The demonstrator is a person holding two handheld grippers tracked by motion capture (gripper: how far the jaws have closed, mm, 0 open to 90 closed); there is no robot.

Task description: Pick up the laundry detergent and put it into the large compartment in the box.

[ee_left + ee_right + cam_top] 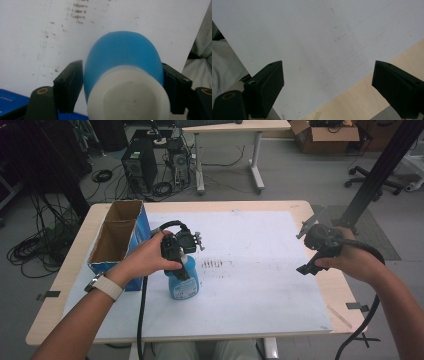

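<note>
On the tabletop (260, 270), toward its left edge beside the cardboard box (120, 237), the blue bottle (184, 280) stands upright. The left gripper (181, 251) has its jaws pressed on the bottle's shoulders, so the grasp looks made, the lift still to come. The right gripper (311, 247) waits near the right edge, jaws wide and empty.

No legible text — white print on the blue box (10, 100) is too blurred to read, the label of the bottle (183, 282) likewise.

The high view looks forward and down over the whole worktop (280, 245). Each gripper view sits close above it, facing down; all three share its white sheet (317, 37).
</note>
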